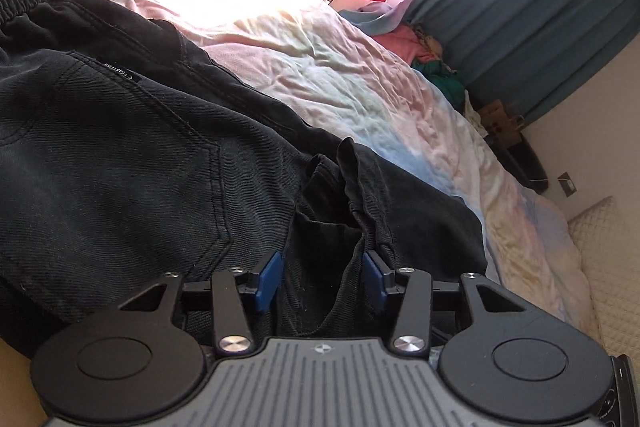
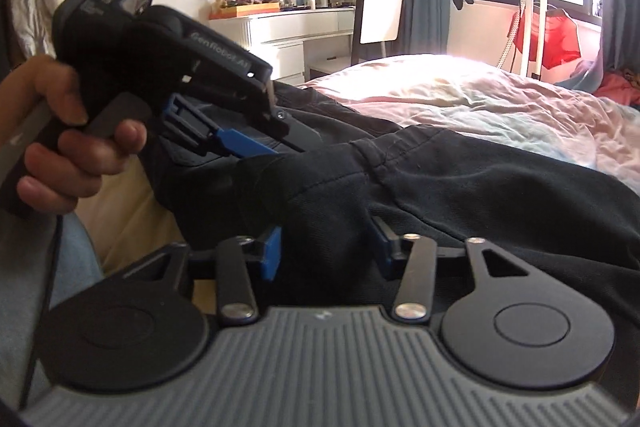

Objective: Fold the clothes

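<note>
Left gripper (image 2: 256, 147) tilts down onto black jeans (image 1: 120, 147); jaws parted.

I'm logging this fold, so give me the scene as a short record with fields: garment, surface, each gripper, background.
garment: black jeans, back pocket up
surface: bed with pastel sheet
left gripper: open, denim bunched between fingers
right gripper: open, black fabric between fingers
background: teal curtain, red garment on rack
</note>
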The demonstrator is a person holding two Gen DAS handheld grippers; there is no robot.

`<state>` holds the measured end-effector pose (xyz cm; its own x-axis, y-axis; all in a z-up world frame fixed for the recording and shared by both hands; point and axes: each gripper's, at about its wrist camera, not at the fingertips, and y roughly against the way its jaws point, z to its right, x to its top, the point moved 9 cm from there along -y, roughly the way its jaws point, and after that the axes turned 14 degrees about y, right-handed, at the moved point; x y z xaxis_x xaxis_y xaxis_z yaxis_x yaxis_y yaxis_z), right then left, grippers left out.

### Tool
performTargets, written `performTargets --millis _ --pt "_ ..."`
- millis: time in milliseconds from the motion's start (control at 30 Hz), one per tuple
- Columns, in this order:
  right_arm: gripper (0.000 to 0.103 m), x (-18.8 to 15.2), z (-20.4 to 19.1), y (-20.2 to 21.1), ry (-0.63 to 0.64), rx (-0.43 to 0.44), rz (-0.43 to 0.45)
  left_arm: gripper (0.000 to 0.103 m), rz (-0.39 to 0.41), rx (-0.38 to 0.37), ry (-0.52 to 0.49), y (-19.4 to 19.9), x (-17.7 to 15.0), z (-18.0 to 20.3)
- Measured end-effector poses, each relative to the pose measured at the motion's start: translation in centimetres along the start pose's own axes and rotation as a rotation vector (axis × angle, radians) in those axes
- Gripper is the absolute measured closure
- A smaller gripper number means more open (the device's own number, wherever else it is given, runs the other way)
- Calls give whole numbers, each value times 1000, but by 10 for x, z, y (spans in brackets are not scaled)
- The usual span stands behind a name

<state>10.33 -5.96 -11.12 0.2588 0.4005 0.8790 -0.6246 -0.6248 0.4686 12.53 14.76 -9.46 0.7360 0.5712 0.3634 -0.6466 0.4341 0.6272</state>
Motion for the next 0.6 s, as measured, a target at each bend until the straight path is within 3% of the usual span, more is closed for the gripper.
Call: performTargets --millis 67,200,333,400,467,533,600 --pt "95 5 20 13 -135 -4 55 60 -7 -45 22 1 0 1" --pt "97 11 59 46 -366 -31 189 60 -32 -128 33 0 -3 10" --pt "97 4 90 67 -551 -49 297 60 -57 -108 -20 -10 -12 18" --pt "97 2 100 72 -597 -62 331 68 -61 -82 -52 -14 -18 19" --pt "97 1 106 74 -619 -64 348 95 -86 -67 -68 -16 -24 20" --pt "97 -1 105 73 -626 -54 346 98 -127 -60 -77 -13 -32 21" --pt "97 -2 101 70 -613 -47 329 99 -178 2 -101 -5 -43 18"
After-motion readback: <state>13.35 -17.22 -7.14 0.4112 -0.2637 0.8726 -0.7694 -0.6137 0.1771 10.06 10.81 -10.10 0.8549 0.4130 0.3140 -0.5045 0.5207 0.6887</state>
